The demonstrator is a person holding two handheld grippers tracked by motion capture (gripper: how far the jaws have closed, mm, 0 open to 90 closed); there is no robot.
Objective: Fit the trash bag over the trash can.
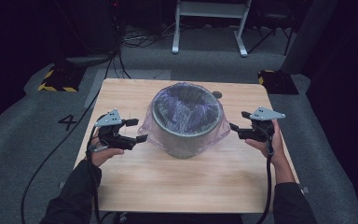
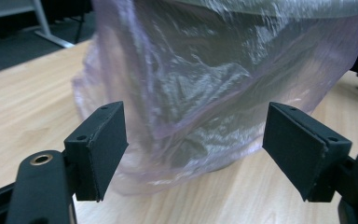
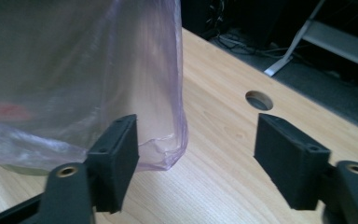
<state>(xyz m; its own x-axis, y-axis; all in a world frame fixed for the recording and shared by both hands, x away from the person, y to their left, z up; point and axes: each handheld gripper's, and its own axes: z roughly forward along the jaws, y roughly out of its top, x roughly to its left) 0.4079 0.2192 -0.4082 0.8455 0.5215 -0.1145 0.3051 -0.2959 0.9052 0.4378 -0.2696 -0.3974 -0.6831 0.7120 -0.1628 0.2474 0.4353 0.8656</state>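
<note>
Two grippers are in my hands, one on each side of the bin point(image 1: 186, 128). The bin is grey and round, and it stands in the middle of the table point(image 1: 135, 182), a bit nearer the far edge. A thin purple bag point(image 1: 216, 133) lines it and hangs down over its rim and sides.

My left gripper point(image 1: 137, 130) is near the left edge of the table. Its fingers point(image 2: 103, 140) are wide apart and hold nothing. My right gripper point(image 1: 235, 128) is near the right edge. Its fingers point(image 3: 119, 149) are wide apart too, and nothing is squeezed between them.

From the high view I see down into the bin, where the bag is crumpled. I also see both my hands and sleeves.

From the left gripper view I see the bag up close, all wrinkled, bunched at the foot of the bin on the wood.

From the right gripper view I see the loose bottom edge of the bag just beside one finger; I cannot tell if it touches. Past it is a small round hole point(image 3: 259, 100) in the table.
</note>
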